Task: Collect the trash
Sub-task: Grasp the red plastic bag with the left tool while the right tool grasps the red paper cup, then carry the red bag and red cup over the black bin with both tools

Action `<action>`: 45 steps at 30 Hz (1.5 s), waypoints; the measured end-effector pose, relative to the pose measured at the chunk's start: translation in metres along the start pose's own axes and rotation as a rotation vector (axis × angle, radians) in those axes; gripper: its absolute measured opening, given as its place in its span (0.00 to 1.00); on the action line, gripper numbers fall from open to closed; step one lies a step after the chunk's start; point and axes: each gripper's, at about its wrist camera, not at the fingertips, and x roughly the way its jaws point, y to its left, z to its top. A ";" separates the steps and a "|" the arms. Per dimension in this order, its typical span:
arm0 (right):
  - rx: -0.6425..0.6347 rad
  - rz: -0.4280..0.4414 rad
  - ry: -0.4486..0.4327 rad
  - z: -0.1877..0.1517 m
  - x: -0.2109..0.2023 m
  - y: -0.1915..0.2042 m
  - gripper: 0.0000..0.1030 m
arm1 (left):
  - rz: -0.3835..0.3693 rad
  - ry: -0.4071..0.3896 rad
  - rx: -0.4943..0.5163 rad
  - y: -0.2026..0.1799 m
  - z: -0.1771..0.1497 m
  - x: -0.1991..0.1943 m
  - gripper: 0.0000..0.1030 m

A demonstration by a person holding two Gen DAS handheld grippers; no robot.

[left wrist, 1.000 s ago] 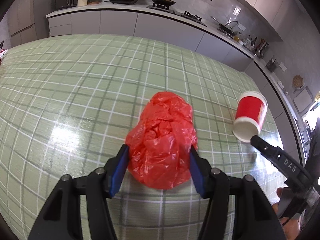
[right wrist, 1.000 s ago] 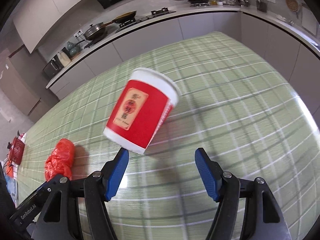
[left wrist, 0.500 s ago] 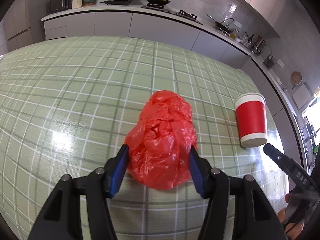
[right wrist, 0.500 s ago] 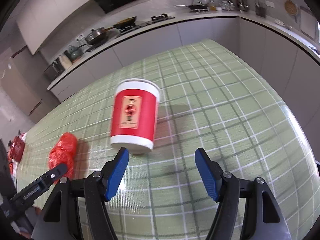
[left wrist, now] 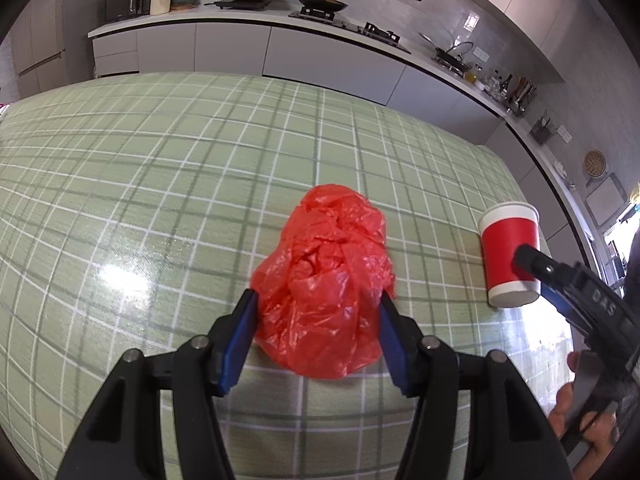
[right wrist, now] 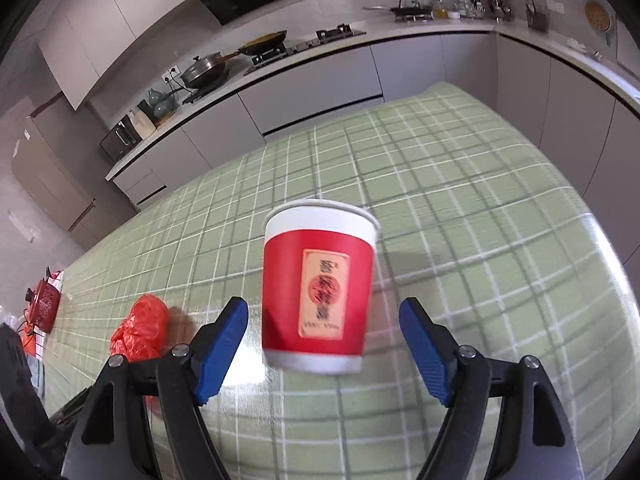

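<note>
A crumpled red plastic bag (left wrist: 324, 280) lies on the green checked tablecloth (left wrist: 160, 184). My left gripper (left wrist: 318, 336) is shut on it, blue pads pressing both sides. A red paper cup (right wrist: 318, 296) with a white rim stands upright to the right of the bag, also seen from the left wrist as the cup (left wrist: 508, 248). My right gripper (right wrist: 324, 312) straddles the cup; its jaws are opening and gaps show between the pads and the cup. The bag (right wrist: 140, 328) shows at lower left in the right wrist view.
A red pot (right wrist: 42, 304) sits at the table's far left end. Kitchen counters (left wrist: 280, 28) with pans and a stove run behind the table. The table's right edge (right wrist: 600, 248) drops off near the cabinets. A person's hand (left wrist: 580, 420) holds the right gripper.
The cup was tilted a second ago and has since come upright on the table. The right gripper's jaws have widened and now sit on either side of it. The left gripper keeps its hold on the bag.
</note>
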 end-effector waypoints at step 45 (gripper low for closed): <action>-0.064 0.042 0.035 -0.029 -0.022 0.008 0.57 | -0.054 -0.013 0.077 -0.021 0.002 -0.005 0.25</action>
